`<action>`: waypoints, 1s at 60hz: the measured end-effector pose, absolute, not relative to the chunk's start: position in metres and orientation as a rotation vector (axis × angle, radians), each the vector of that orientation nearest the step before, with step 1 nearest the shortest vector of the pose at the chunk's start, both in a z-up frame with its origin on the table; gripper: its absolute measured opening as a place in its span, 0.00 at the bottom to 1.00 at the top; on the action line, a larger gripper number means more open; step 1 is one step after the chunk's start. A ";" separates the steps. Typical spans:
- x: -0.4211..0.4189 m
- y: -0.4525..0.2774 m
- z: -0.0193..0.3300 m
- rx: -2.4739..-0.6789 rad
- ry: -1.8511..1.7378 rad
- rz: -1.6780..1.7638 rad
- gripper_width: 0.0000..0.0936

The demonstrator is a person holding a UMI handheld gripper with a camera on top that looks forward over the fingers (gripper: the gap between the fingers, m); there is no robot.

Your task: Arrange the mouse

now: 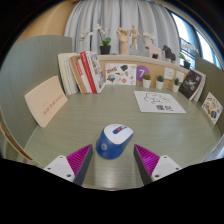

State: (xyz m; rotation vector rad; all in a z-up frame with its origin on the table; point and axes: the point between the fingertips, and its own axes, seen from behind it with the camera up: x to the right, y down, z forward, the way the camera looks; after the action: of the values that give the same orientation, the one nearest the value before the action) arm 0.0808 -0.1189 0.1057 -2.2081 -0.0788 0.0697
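Note:
A blue and white mouse point(113, 141) lies on the grey-green table point(60, 135), pointing away from me. My gripper point(112, 160) is open, its magenta pads point(80, 160) standing wide to either side. The mouse's near end sits between the fingertips, with a clear gap on both sides, and it rests on the table on its own.
Beyond the mouse lies a white sheet of paper point(160, 101). Books point(82, 72) stand at the back left beside a tan board point(44, 99). Cards, small figures and a potted plant point(105, 44) line the back edge. A framed picture point(212, 107) leans at the right.

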 end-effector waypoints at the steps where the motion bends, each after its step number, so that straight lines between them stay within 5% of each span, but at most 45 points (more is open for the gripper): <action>1: 0.086 -0.114 0.106 -2.212 -0.078 0.075 0.88; 21: 0.204 -0.011 0.143 -2.266 -0.170 0.084 0.85; 34: 0.273 0.043 0.167 -2.345 -0.205 0.088 0.63; 60: 0.406 0.110 0.225 -2.618 -0.321 0.012 0.40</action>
State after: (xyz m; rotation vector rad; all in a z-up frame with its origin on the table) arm 0.4055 0.1104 0.2251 -2.6181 -0.3206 0.0119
